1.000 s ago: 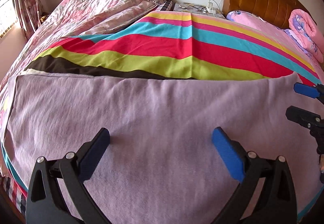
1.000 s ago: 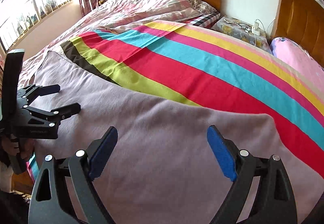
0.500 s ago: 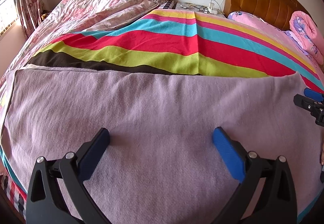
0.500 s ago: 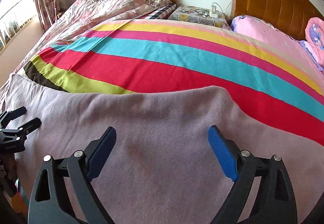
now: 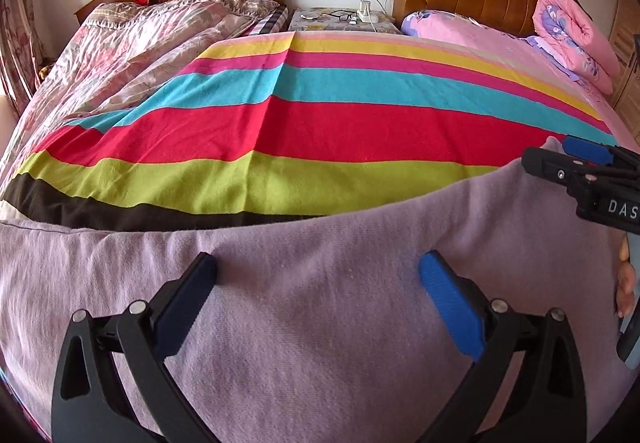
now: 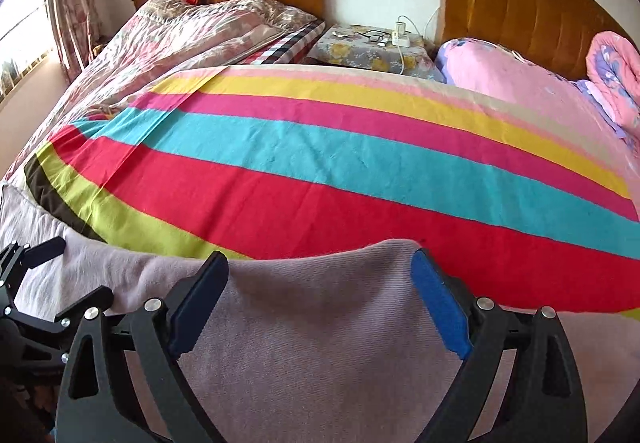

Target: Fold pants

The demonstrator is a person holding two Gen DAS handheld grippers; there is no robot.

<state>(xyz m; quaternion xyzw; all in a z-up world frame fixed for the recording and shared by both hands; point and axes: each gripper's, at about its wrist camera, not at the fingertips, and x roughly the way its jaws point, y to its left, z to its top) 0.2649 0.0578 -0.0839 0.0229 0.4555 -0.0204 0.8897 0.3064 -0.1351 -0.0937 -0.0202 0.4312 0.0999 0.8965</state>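
The lilac pants lie flat across the near edge of the bed, on the striped blanket. They also show in the right wrist view. My left gripper is open and empty, low over the lilac cloth. My right gripper is open and empty over the pants' far edge. The right gripper shows at the right edge of the left wrist view. The left gripper shows at the lower left of the right wrist view.
The striped blanket covers the bed's middle. A floral quilt lies at the far left. A pink rolled quilt lies at the far right. A nightstand with cables stands between two wooden headboards.
Both grippers have moved nearer the pants' far edge and lower over the cloth. The right gripper now shows closer in the left wrist view. Both stay open.
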